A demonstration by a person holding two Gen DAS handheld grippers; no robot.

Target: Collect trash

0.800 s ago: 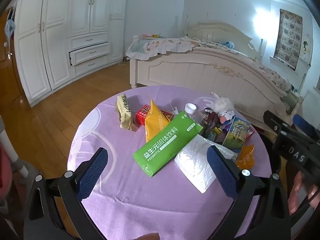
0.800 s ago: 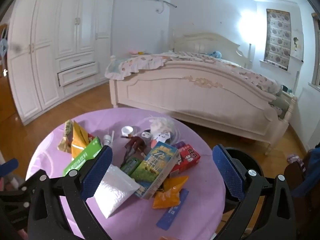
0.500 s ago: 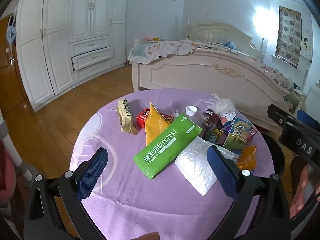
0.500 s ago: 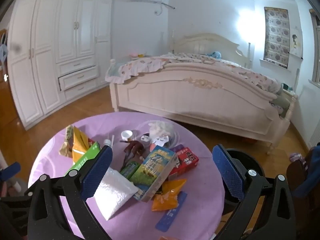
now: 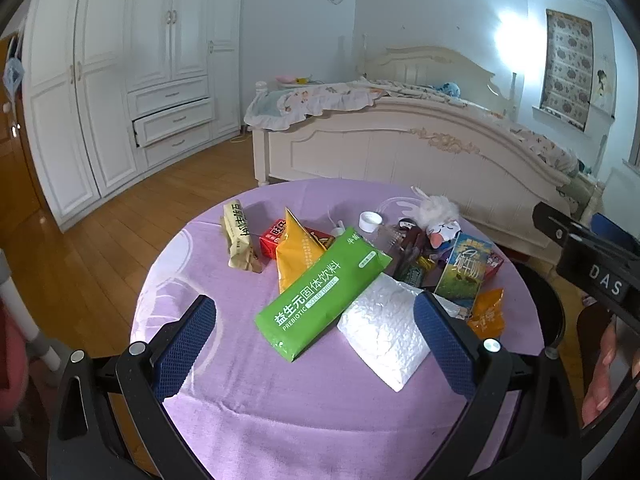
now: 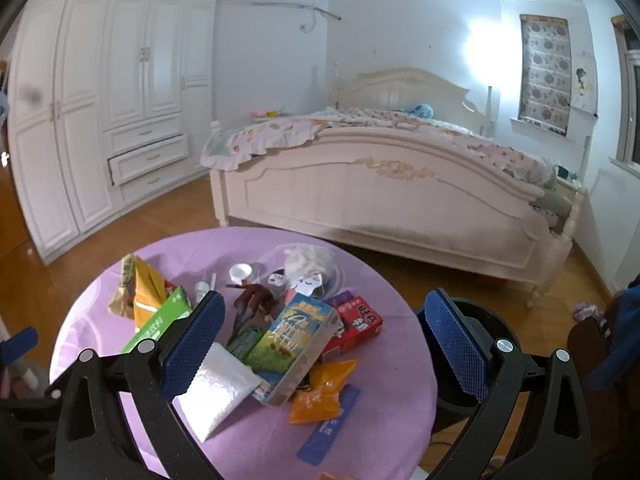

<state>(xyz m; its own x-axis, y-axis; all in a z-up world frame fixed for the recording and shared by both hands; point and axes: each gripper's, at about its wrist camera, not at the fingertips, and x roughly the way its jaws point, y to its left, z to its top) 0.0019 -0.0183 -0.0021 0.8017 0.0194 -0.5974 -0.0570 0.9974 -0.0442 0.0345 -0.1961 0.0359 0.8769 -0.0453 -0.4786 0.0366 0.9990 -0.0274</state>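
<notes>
While nothing was yet gripped, held both grippers above the near edge of the table (image 5: 224, 408), tilted down at the trash. Left gripper (image 5: 316, 340): jaws spread wide, empty, framing the green pouch (image 5: 320, 296) and the white bag (image 5: 384, 332) lying beside it. Right gripper (image 6: 324, 344): likewise wide and empty, over the milk carton (image 6: 296, 340) and orange packet (image 6: 320, 392). Probably kept apart so as to split the heap. Black bin (image 6: 480, 320) just beyond the table's right rim, likely the drop point.
</notes>
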